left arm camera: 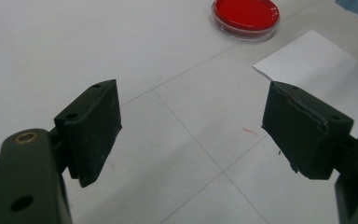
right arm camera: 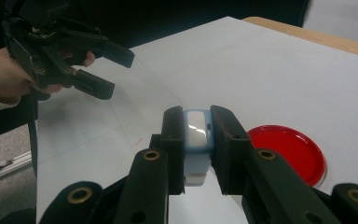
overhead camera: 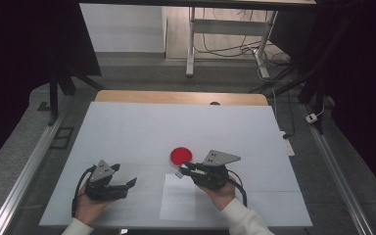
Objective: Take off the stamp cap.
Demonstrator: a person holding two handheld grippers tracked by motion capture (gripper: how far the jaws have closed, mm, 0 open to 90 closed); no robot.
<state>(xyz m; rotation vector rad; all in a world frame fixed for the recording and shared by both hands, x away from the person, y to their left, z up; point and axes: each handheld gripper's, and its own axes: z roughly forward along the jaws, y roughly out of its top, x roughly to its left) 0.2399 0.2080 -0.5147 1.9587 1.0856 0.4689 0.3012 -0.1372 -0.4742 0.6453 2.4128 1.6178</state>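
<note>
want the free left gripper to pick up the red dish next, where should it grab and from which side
Grip the red dish across its thin clear rim, coming straight down with the jaws astride it. It lies flat and low on the table, so a sideways approach finds little wall. The left gripper is already open.

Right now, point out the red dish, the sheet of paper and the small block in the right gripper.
red dish [left arm camera: 246,14], left gripper view, red centre.
sheet of paper [overhead camera: 177,203], high view, middle.
small block [right arm camera: 196,128], right gripper view, pale top face.
</note>
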